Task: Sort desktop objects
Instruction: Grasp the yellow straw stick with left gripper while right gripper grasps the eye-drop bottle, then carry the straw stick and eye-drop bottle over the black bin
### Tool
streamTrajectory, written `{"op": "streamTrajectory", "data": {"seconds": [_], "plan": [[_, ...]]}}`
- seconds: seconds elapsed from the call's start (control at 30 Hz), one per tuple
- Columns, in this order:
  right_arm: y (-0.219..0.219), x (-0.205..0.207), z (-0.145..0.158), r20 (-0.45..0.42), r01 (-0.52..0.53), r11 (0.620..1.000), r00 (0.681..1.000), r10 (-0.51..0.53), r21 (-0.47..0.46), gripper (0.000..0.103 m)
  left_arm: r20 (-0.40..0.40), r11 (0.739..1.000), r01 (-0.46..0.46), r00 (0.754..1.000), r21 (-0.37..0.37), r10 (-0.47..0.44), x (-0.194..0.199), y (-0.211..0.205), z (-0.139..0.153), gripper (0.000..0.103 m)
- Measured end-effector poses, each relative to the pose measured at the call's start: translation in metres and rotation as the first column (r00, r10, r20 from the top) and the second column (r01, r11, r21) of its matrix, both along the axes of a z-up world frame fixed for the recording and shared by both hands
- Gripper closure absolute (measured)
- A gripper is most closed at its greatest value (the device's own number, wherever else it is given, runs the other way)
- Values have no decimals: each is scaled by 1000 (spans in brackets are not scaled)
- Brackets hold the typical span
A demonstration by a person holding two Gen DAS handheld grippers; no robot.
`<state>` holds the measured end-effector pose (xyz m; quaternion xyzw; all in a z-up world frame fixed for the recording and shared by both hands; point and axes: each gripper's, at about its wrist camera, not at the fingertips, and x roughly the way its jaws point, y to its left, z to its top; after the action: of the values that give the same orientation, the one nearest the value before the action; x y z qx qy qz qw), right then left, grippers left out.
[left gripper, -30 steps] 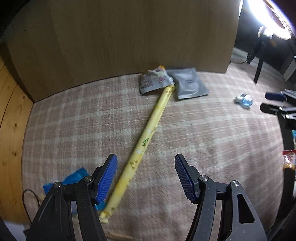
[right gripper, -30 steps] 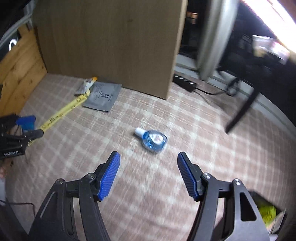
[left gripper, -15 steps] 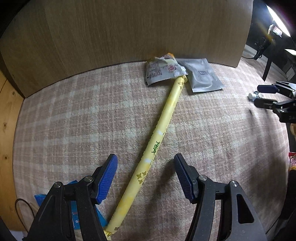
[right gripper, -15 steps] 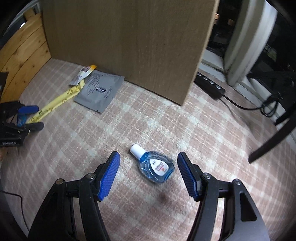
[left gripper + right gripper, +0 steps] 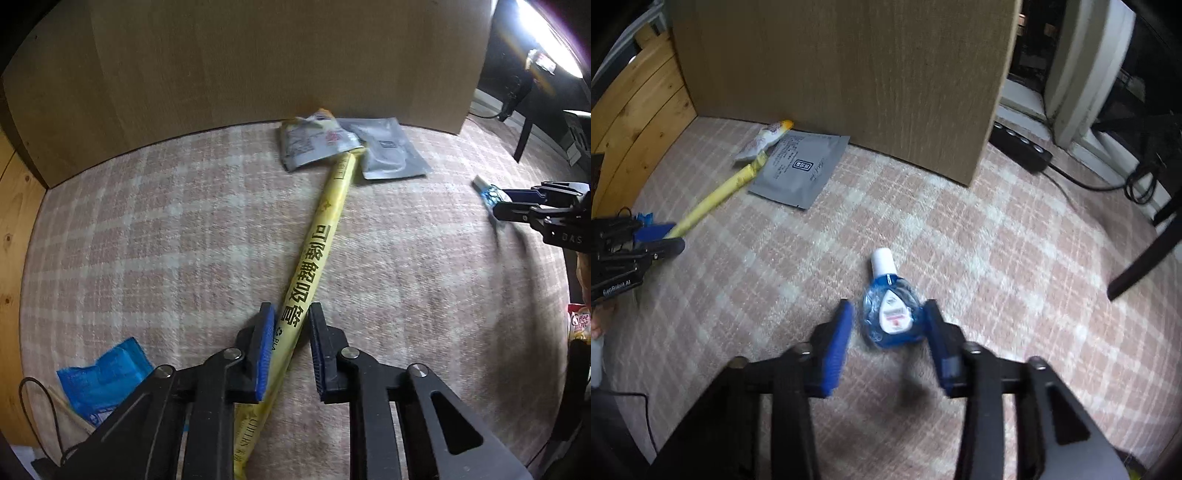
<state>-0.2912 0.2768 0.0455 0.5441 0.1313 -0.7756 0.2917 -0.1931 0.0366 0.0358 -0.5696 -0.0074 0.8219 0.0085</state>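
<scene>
Left gripper low over plaid cloth, clamped on yellow straw sleeve; right gripper low, parted, flanking blue bottle.

Left gripper low over the cloth — jaws nearly closed. Right gripper low too — jaws partly parted.
</scene>
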Motion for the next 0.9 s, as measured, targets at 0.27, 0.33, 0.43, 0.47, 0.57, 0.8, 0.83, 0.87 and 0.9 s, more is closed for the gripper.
{"op": "streamTrajectory", "data": {"seconds": [0.27,0.33,0.43,0.47,0.57,0.8,0.83,0.87,0.9], "plan": [[2,13,3,-38,79,997,996,-79,-5,72,-4,999,-16,1000,46,16,8,19,-2,92],[3,20,4,-32,89,996,995,-90,-15,72,1,997,-30,1000,71,30,12,22,-4,93],[8,34,7,-24,100,995,995,-100,-24,73,5,995,-45,999,95,44,18,30,-4,93],[10,38,7,-21,103,994,994,-104,-25,73,7,994,-47,999,100,46,25,38,-6,93],[18,50,9,-7,129,991,992,-129,-39,73,10,992,-57,998,114,56,35,49,-6,93],[48,85,23,-7,192,979,981,-193,-74,73,-13,992,-32,999,124,34,53,64,9,93],[52,89,26,-9,200,977,979,-201,-79,73,-19,992,-25,999,122,27,55,67,12,93],[56,93,31,-14,207,975,978,-209,-84,73,-23,993,-18,1000,121,21,57,73,14,93],[62,96,36,-21,219,971,975,-222,-92,73,-28,993,-10,1000,119,13,59,78,16,93]]}}
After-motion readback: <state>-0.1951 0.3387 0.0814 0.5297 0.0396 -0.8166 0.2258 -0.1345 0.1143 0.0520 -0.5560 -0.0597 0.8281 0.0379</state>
